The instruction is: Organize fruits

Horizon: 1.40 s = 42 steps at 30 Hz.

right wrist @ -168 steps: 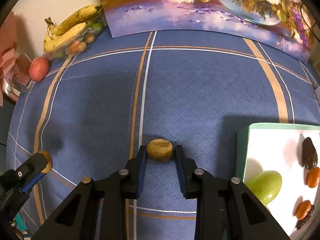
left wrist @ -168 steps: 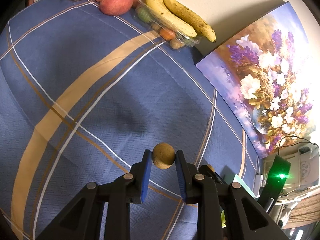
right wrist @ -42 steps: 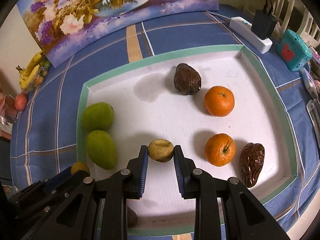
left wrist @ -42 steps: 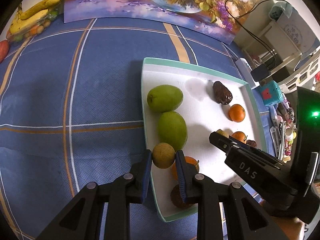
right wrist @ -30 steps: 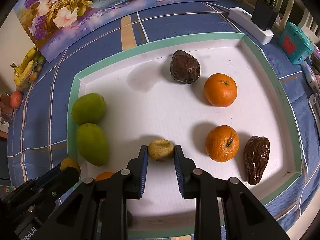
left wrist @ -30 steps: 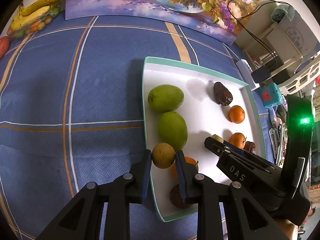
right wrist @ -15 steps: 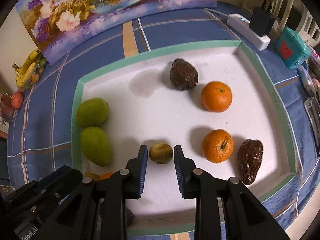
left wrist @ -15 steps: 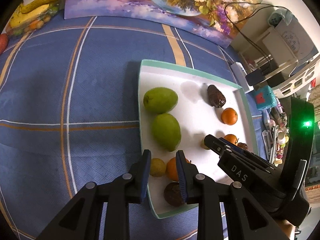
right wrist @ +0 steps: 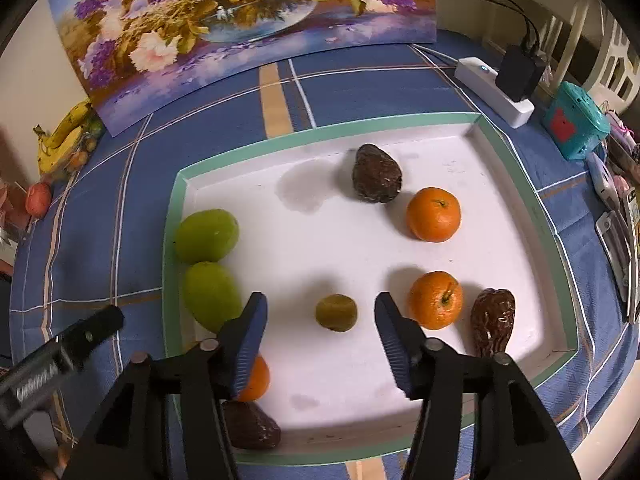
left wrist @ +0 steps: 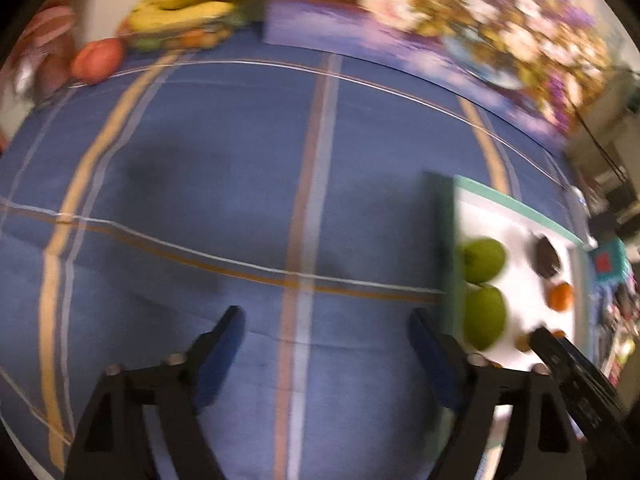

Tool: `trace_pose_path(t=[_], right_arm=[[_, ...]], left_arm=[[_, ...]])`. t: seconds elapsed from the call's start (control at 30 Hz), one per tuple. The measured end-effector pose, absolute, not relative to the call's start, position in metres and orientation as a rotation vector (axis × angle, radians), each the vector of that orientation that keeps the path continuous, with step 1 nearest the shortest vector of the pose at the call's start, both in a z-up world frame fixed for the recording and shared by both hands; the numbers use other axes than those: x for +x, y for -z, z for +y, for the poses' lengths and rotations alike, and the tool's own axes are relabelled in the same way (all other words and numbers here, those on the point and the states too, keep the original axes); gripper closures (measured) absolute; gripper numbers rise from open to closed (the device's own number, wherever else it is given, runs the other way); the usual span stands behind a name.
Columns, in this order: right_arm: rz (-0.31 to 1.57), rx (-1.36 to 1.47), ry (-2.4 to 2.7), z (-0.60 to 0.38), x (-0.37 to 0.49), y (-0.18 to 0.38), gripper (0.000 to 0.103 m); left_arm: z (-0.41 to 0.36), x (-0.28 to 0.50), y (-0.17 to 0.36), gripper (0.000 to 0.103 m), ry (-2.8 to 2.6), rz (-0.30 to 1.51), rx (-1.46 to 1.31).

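A white tray [right wrist: 320, 134] with a green rim holds two green mangoes [right wrist: 207, 235], two oranges [right wrist: 433, 214] and dark brown fruits [right wrist: 376, 179]. A small brownish-green fruit [right wrist: 336, 313] lies on the tray floor between the fingers of my right gripper [right wrist: 320, 304]. Its jaws are opening and the pads stand clear of the fruit. My left gripper [left wrist: 325, 320] hangs over the blue cloth just left of the tray [left wrist: 516, 204], its jaws opening wide with nothing between them. Another orange [right wrist: 256, 378] sits half hidden behind my right gripper's left finger.
Bananas [left wrist: 188, 4] and a red apple [left wrist: 98, 60] lie at the far left corner. A flower painting [right wrist: 240, 20] leans along the back. Right of the tray are a power strip [right wrist: 492, 92], a teal device [right wrist: 576, 126] and small clutter.
Both grippers have opened and let go of their small fruits in the tray. The left gripper has swung left off the tray over the cloth. The left view is blurred.
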State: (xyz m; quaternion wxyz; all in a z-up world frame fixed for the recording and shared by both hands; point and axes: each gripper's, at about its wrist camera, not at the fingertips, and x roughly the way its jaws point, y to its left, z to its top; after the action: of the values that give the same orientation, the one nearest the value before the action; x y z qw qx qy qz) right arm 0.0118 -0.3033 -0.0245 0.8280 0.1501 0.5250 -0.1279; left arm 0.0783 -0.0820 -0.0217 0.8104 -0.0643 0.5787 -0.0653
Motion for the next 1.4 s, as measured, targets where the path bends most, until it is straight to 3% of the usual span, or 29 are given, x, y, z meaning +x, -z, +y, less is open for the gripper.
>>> trace_pose_path(t=[0.03,0.1,0.2,0.8,1.4], right_arm=[[1.110,0.316,0.264,-0.301,0.011,0.024,0.034],[1.095,0.304,0.246,-0.293,0.010,0.024,0.022],[1.057,0.287,0.240,-0.284,0.006,0.020,0.014],[0.989,0.207,0.214,-0.245,-0.061,0.003,0.012],[0.961,0.206,0.210,-0.245,-0.065,-0.005,0.012]], left_arm=[[-0.074,0.078,0.022,0.000,0.106,1.219,-0.129],[-0.067,0.076,0.020,0.000,0.082,1.197,-0.118],[-0.056,0.069,0.015,0.000,0.066,1.171,-0.112],[-0.046,-0.011,-0.040,0.000,-0.033,1.009,0.068],[-0.036,-0.014,-0.033,0.000,-0.038,1.081,0.005]])
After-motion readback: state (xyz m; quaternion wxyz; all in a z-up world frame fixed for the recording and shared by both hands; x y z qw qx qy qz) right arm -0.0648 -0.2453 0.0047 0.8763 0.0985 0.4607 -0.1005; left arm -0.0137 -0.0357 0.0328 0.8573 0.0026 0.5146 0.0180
